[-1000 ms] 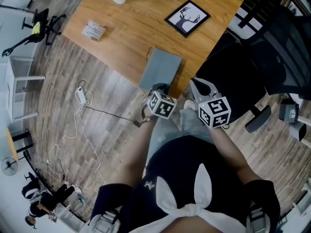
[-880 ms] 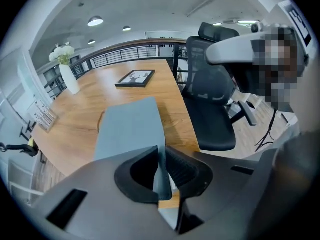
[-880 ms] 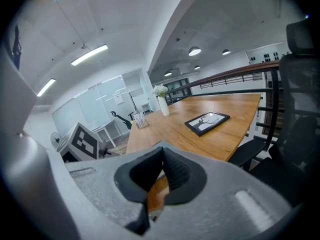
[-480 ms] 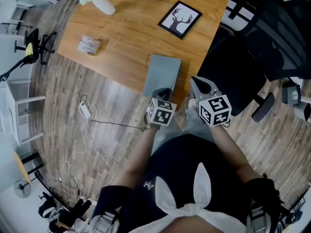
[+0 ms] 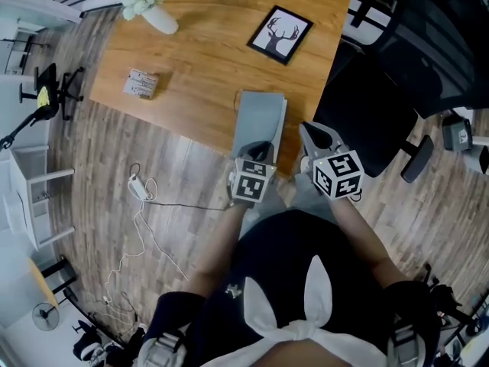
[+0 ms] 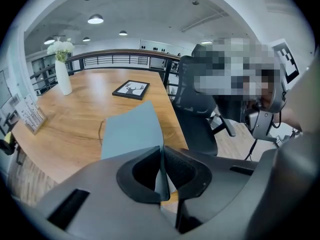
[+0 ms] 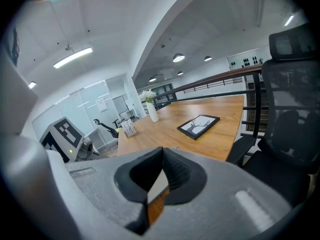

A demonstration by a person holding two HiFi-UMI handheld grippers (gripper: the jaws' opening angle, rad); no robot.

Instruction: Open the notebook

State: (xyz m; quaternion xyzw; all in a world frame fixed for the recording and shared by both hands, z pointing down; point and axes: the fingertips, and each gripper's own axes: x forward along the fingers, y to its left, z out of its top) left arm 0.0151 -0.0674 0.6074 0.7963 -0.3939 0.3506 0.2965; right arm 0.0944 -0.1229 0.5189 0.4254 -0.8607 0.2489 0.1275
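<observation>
Change: left gripper (image 5: 260, 150) has come up from the table edge, and its jaws have just been closing.
Left grip: narrow pinch on the near edge of the notebook (image 6: 131, 131) cover, which is raised.
Right gripper (image 7: 161, 176): jaws together, empty, just beside the left.
Notebook place: at the near edge of the table (image 5: 191, 60).
Risk: the thin cover could slip from the pinch. With nothing pinning it, the whole book may lift or slide off the edge.

L gripper (image 6: 161, 159) jaws been closing on notebook cover (image 6: 132, 131); cover edge now raised.
</observation>
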